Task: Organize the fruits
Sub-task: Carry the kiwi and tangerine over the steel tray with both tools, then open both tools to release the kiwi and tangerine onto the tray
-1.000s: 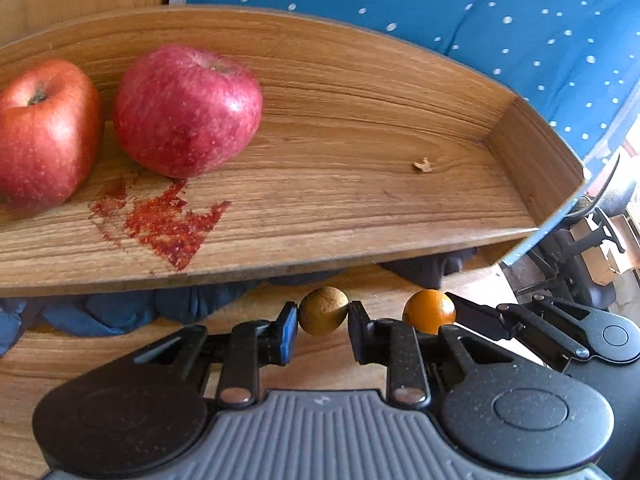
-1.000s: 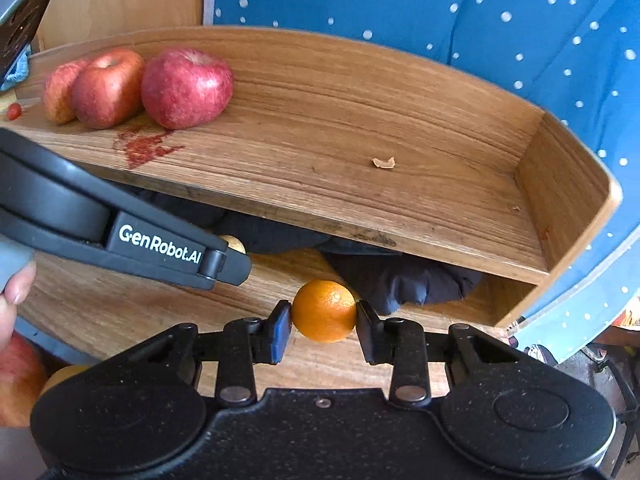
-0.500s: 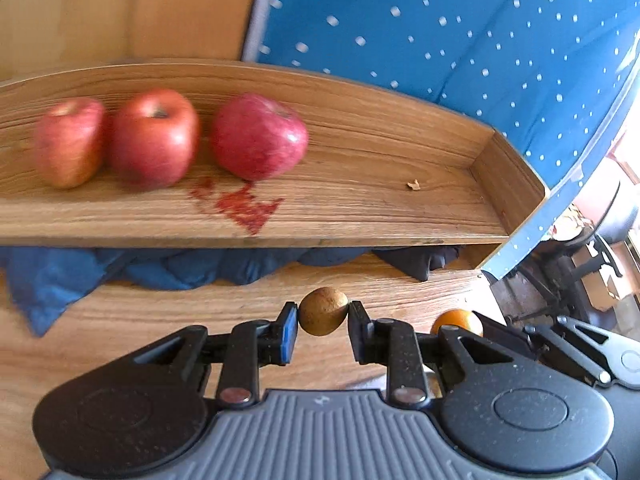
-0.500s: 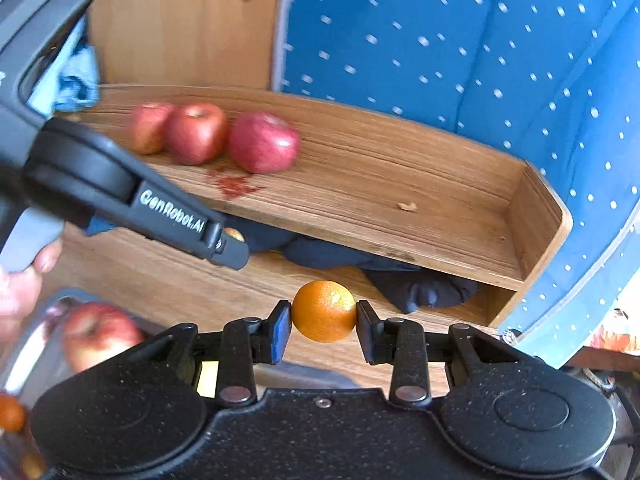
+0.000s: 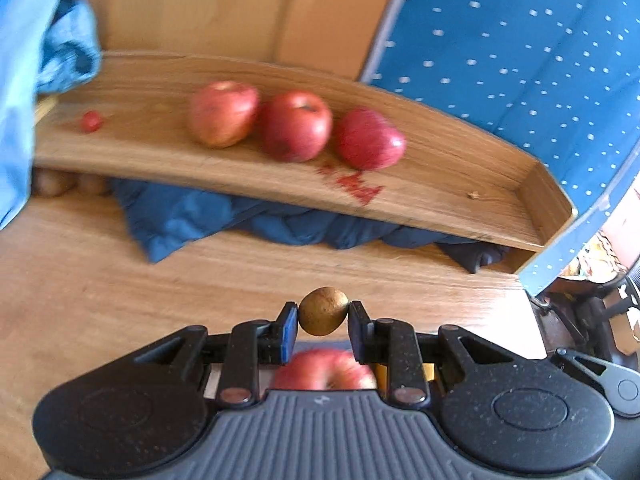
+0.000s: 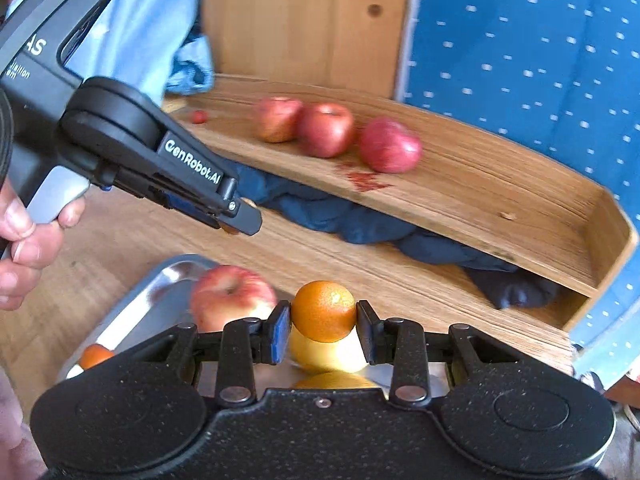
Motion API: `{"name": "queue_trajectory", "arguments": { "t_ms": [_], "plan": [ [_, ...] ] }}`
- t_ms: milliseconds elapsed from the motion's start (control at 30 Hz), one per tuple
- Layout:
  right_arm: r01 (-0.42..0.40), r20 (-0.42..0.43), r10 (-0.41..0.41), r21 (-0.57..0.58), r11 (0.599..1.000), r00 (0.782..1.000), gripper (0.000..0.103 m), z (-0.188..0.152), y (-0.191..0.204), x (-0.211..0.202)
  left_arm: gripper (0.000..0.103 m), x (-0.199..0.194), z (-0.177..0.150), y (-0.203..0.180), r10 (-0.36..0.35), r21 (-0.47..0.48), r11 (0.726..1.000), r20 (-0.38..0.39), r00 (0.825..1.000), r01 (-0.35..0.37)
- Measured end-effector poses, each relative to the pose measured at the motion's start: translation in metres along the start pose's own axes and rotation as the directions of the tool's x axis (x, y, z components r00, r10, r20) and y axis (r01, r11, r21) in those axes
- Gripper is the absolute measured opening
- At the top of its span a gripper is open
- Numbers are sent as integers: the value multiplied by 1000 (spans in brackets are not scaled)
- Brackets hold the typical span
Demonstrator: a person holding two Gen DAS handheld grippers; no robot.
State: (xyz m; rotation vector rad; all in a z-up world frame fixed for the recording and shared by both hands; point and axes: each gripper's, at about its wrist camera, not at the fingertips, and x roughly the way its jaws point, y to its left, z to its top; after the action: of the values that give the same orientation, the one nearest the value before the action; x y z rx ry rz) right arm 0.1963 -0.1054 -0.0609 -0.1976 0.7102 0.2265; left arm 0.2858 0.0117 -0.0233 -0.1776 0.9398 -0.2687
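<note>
Left gripper [image 5: 323, 317] pinched small brown fruit [image 5: 323, 311], right gripper [image 6: 323, 322] clamped orange [image 6: 323, 310]; round fruits risked slipping from narrow pads.

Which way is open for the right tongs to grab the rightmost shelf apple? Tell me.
Probably none yet: the right tongs are shut on an orange. The path to the rightmost apple on the shelf looks clear otherwise.

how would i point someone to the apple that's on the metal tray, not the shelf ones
Start at the long wooden shelf, where three red apples sit in a row, then drop to the tabletop in front of it. A shiny metal tray lies there, and the apple sits in it. It is the only apple off the shelf, paler and blushed yellow-pink.
</note>
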Motion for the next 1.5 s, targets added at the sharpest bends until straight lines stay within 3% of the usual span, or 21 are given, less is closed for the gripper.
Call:
{"name": "queue_trajectory", "arguments": {
  "t_ms": [200,433,800,1200,1300,1367,1500],
  "plan": [
    [-68,-41,66,-34,997,997,37,-2,13,4,29,-12,-17,27,48,-62,997,-29,998,-50],
    [-121,-118,114,-55,991,986,37,-7,20,10,29,-9,-34,44,84,-104,990,-118,990,-96],
    [-153,-182,136,-79,985,974,37,-13,33,21,30,8,-44,41,74,-69,993,-218,973,-91],
    [-138,-193,124,-62,988,973,40,-11,32,25,32,17,-39,41,75,-47,995,-240,968,-89],
    [-134,-194,121,-56,989,973,43,-10,32,25,41,19,-38,42,83,-38,995,-241,967,-95],
    [-130,-195,118,-52,990,974,51,-10,32,25,50,20,-37,42,91,-32,994,-241,966,-102],
    [-128,-188,117,-45,991,975,66,-10,32,25,57,22,-36,41,85,-18,996,-239,967,-92]
  ]
}}
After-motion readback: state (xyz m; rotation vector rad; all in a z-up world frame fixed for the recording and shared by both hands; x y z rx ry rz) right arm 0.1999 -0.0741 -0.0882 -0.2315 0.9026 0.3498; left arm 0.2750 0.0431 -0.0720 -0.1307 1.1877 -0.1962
